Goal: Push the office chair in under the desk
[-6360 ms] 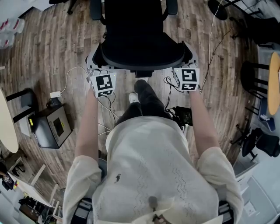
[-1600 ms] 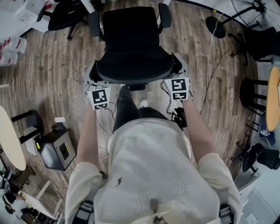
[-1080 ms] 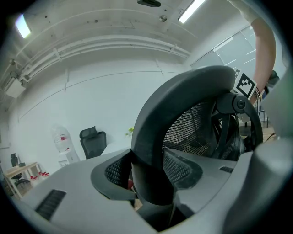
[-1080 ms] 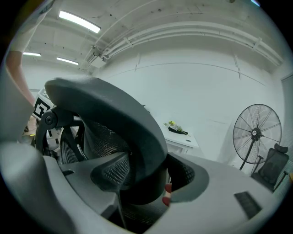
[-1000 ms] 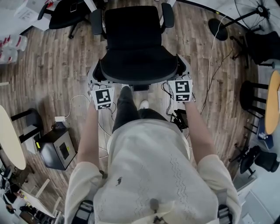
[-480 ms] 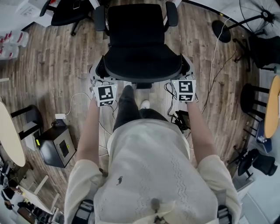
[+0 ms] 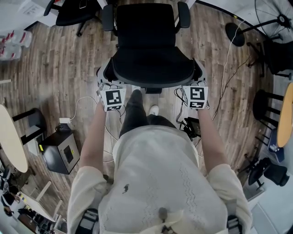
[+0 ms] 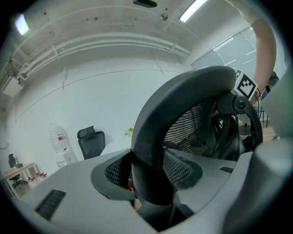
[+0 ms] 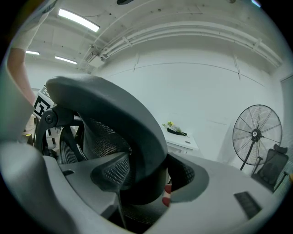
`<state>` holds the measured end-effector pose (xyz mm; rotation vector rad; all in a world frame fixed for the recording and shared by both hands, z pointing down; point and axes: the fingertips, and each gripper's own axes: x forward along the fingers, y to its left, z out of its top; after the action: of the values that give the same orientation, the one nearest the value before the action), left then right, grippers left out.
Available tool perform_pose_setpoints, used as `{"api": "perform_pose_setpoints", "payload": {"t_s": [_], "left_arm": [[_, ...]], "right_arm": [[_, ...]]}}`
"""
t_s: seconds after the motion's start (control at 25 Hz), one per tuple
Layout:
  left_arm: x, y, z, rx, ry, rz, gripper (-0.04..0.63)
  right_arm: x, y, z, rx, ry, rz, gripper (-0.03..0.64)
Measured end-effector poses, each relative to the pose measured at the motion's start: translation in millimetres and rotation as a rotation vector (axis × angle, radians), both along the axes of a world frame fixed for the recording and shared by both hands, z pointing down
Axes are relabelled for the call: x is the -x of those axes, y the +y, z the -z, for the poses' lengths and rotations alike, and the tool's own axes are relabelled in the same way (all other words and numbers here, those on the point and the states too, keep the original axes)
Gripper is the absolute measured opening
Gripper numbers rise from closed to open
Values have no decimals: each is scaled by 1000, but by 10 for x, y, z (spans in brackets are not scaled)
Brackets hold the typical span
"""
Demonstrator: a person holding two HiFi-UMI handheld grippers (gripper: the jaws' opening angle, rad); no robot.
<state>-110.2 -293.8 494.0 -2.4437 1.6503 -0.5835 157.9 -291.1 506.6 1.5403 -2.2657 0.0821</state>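
A black office chair (image 7: 146, 43) stands on the wood floor right ahead of me, its mesh backrest (image 7: 153, 75) towards me. My left gripper (image 7: 104, 78) is shut on the backrest's left rim (image 8: 151, 151), which runs between its jaws. On the backrest's right rim (image 9: 137, 137), my right gripper (image 7: 198, 77) is shut the same way. A white desk (image 9: 183, 137) with a small plant on it stands ahead, past the chair. The person's leg (image 7: 135, 109) is stepped forward behind the chair.
A second black chair (image 7: 73, 11) stands at the upper left. A fan's round base (image 7: 234, 32) and its cable lie at the upper right, and the fan (image 9: 256, 135) stands beside the desk. A black box (image 7: 57, 153) and white cables (image 7: 78, 103) lie on the left.
The chair has rolled forward with both grippers still holding its backrest. The person has stepped after it.
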Motion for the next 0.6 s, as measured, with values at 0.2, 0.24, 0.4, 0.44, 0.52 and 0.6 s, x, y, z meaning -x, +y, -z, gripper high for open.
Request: {"api": "perform_pose_setpoints", "payload": {"t_s": [0.2, 0.24, 0.4, 0.44, 0.52, 0.6], "left_arm": [[11, -78, 5, -4, 2, -3, 235], [13, -96, 4, -3, 3, -5, 233], [23, -151, -1, -5, 3, -7, 233], [27, -154, -2, -6, 3, -8, 233], [37, -179, -4, -5, 4, -11, 233], [75, -244, -14, -3, 6, -14, 233]], "right_arm": [[14, -67, 10, -6, -1, -5, 268], [15, -84, 10, -7, 0, -6, 268], [26, -133, -4, -8, -2, -6, 268], [30, -135, -7, -8, -4, -6, 268], [42, -155, -6, -9, -7, -9, 268], [84, -216, -11, -9, -8, -11, 268]]}}
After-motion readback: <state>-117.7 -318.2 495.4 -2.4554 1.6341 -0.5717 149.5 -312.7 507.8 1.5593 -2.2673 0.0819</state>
